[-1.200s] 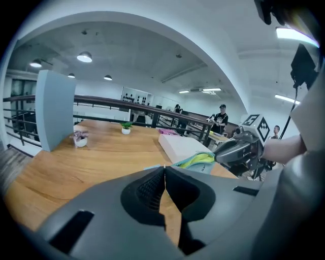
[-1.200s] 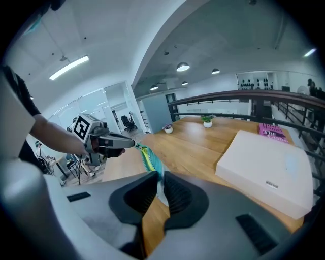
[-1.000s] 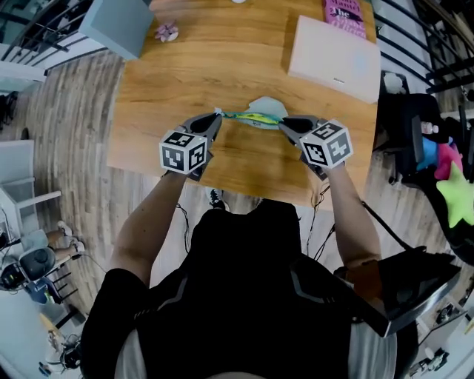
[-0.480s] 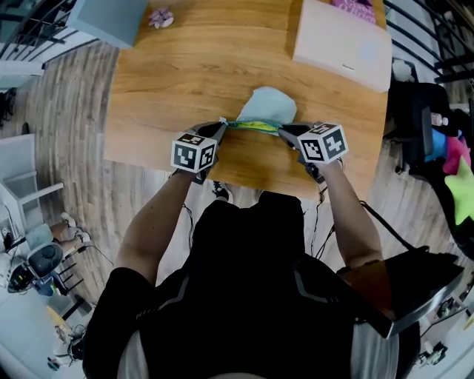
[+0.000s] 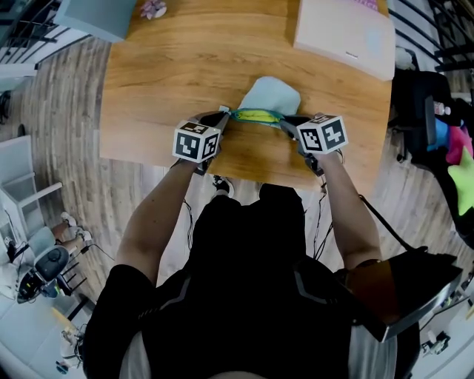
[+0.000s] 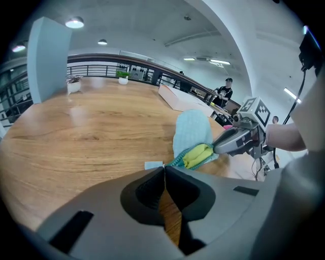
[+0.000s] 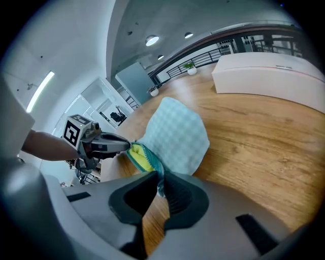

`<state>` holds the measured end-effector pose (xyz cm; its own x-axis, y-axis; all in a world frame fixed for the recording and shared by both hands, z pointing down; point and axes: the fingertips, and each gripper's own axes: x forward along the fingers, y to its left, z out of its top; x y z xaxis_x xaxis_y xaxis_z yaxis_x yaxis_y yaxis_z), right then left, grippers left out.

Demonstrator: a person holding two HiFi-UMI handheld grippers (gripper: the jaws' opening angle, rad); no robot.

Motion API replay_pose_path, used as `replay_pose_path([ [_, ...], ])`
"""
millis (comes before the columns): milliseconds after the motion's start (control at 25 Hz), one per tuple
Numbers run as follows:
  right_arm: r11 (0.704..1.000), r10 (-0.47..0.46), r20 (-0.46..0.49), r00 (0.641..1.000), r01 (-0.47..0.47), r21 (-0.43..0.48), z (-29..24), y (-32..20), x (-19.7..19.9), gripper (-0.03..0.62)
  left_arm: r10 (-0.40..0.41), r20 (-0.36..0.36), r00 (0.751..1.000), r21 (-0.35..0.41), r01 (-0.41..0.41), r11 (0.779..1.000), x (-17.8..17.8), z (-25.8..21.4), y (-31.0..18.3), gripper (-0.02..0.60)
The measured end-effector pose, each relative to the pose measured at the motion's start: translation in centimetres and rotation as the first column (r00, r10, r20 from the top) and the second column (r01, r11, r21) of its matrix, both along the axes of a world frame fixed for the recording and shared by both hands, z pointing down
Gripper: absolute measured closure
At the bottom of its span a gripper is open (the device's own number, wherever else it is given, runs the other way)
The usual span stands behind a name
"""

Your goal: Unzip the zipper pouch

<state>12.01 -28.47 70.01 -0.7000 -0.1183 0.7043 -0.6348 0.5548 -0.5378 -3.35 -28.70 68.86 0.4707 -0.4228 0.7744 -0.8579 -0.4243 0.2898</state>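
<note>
We pinch the left gripper [image 5: 221, 114] shut on the zipper tab [image 6: 152, 165] and the right gripper [image 5: 286, 123] on the zipper pouch [image 5: 269, 95] at the near edge of the wooden table [image 5: 170, 66]; its body has swung farther and the yellow lining [image 5: 258, 116] gapes, so we judge it mostly unzipped.

A wooden table [image 5: 185, 66] carries a white box [image 5: 344, 37] at its far right corner, a grey-blue box [image 5: 96, 15] far left, and beside that a small pinkish thing [image 5: 153, 9], possibly a flower. Bright plush toys [image 5: 461, 152] sit off its right side.

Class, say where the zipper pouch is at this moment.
In the head view, the zipper pouch is stretched between the left gripper and right gripper, near the table's front edge.
</note>
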Motion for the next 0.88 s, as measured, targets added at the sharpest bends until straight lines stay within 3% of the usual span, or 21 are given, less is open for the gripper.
replay_pose_path([
  [400, 0.994, 0.096, 0.02, 0.995, -0.095, -0.045, 0.1, -0.7, 0.3, 0.542, -0.029, -0.018, 0.999, -0.018, 0.029, 0.999, -0.3, 0.1, -0.2, 0.549],
  [520, 0.991, 0.132, 0.006, 0.991, -0.132, -0.019, 0.0, -1.0, 0.4, 0.53, 0.045, 0.019, 0.999, -0.017, -0.045, 0.999, 0.1, -0.1, -0.3, 0.548],
  [600, 0.988, 0.154, -0.017, 0.988, -0.154, 0.013, -0.7, -0.5, 0.7, 0.501, 0.07, -0.026, 0.997, -0.026, -0.07, 0.997, 0.7, -1.1, 0.6, 0.548],
  [760, 0.979, 0.181, 0.001, 0.983, -0.18, 0.09, -4.4, -0.8, 0.5, 0.41, 0.063, -0.048, 0.997, 0.098, -0.058, 0.993, -0.5, -5.7, -0.5, 0.548],
  [880, 0.966, 0.19, 0.038, 0.981, -0.193, 0.17, -8.3, -0.7, 0.1, 0.421, 0.082, -0.084, 0.993, 0.213, -0.063, 0.975, -1.7, -10.6, -0.8, 0.548],
])
